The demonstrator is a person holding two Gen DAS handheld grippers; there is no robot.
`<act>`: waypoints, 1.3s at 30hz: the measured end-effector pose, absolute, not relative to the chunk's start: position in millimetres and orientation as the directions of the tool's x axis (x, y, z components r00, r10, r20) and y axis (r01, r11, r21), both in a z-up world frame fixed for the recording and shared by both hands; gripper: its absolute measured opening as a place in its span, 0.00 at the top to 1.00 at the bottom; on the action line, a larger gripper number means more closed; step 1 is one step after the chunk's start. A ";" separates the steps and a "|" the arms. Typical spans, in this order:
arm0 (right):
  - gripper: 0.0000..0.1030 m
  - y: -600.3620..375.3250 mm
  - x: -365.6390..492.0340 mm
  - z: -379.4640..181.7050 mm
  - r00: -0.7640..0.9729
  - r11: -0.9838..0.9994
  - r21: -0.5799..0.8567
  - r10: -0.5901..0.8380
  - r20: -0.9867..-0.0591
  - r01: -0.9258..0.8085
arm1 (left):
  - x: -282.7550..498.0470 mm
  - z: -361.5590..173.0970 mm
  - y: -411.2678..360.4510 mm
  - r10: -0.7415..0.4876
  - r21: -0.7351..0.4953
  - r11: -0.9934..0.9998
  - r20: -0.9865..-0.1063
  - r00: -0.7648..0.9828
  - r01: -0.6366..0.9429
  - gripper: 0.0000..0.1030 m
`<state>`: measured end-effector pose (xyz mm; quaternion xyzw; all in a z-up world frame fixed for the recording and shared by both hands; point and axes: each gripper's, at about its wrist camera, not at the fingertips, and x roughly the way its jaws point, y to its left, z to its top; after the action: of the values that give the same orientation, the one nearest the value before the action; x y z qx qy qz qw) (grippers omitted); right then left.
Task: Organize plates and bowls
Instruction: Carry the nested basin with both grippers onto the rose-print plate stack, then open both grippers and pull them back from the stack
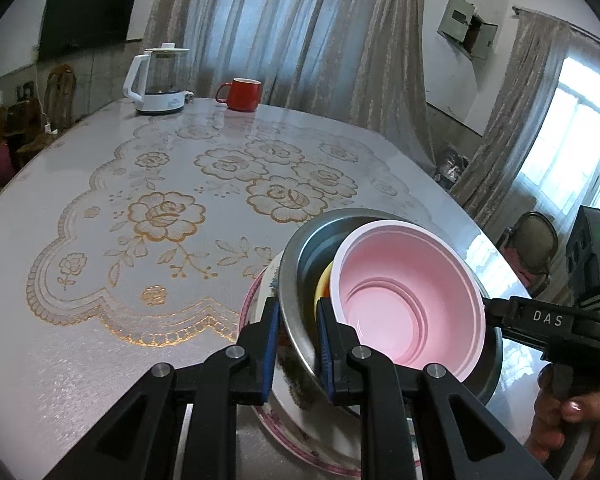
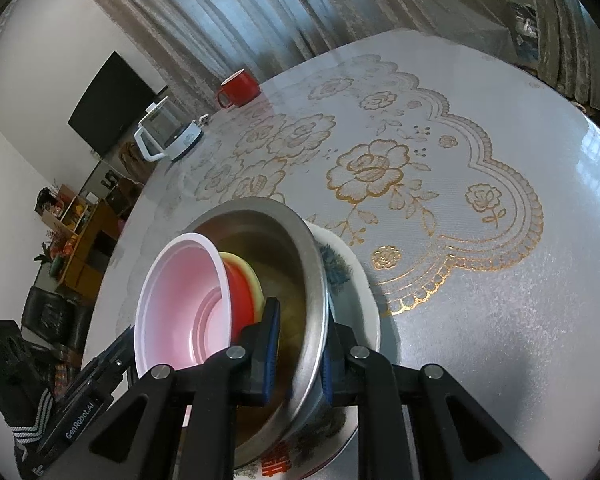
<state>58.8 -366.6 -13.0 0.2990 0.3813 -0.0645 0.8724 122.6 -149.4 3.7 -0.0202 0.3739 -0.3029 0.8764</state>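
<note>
Between both pairs of jaws sits the steel bowl's [image 1: 296,280] rim: left gripper [image 1: 298,344] and right gripper [image 2: 298,348] each clamp it on opposite sides. Inside nest a pink bowl [image 1: 408,300] over red and yellow ones; beneath lies a floral plate [image 2: 364,304] on the surface [image 1: 100,280]. Steel looks stiff, slick; the stack likely shifts if tipped, so rim grips suit.

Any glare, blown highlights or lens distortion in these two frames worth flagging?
Left wrist view: window at right blown out, table edge bowed by the fisheye. Right wrist view: glare on the tablecloth's right edge, dark vignette corners, steel bowl sharp.
</note>
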 end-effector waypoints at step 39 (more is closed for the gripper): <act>0.71 -351.9 29.0 -3.2 0.701 0.825 0.433 0.063 -0.710 0.364 | 89.7 15.2 -130.0 -0.519 -0.229 0.835 -0.631 0.577 0.501 0.44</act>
<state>29.0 -351.9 -3.1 0.2832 0.3770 -0.0856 0.8777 89.7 -130.0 15.2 -0.0126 0.3595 -0.2871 0.8878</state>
